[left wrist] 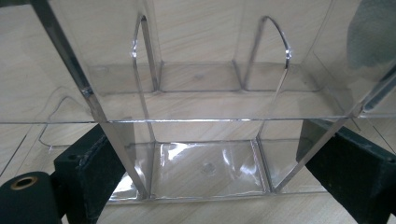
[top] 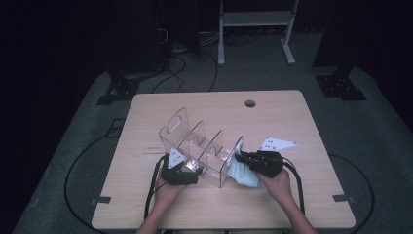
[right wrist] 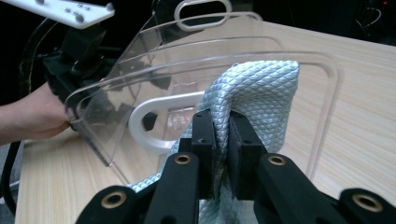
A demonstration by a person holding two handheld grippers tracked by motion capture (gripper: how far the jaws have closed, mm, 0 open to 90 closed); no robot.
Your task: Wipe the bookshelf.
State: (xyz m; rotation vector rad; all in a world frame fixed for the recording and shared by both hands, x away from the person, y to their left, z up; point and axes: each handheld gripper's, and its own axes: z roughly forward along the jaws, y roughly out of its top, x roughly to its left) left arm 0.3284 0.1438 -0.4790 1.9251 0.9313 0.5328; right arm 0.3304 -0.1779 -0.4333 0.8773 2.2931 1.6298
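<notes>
A clear plastic organizer (top: 197,144) with several compartments and a handle slot stands mid-table. My left gripper (top: 194,168) is at its near-left corner; in the left gripper view (left wrist: 212,140) the jaws straddle one compartment (left wrist: 205,163) and press on its walls. My right gripper (top: 240,156) is shut on a light blue quilted cloth (top: 242,171) at the organizer's right end. In the right gripper view the cloth (right wrist: 261,93) is pinched between the pads (right wrist: 222,123) and lies against the clear end wall (right wrist: 187,60). A corner of the cloth (left wrist: 371,32) shows through the plastic.
The wooden table (top: 292,195) has a round hole (top: 250,103) near its far edge. Cables trail from both grippers off the front edge. A white frame (top: 255,29) and dark stands sit on the floor beyond. The person's other hand (right wrist: 32,116) holds the left gripper behind the organizer.
</notes>
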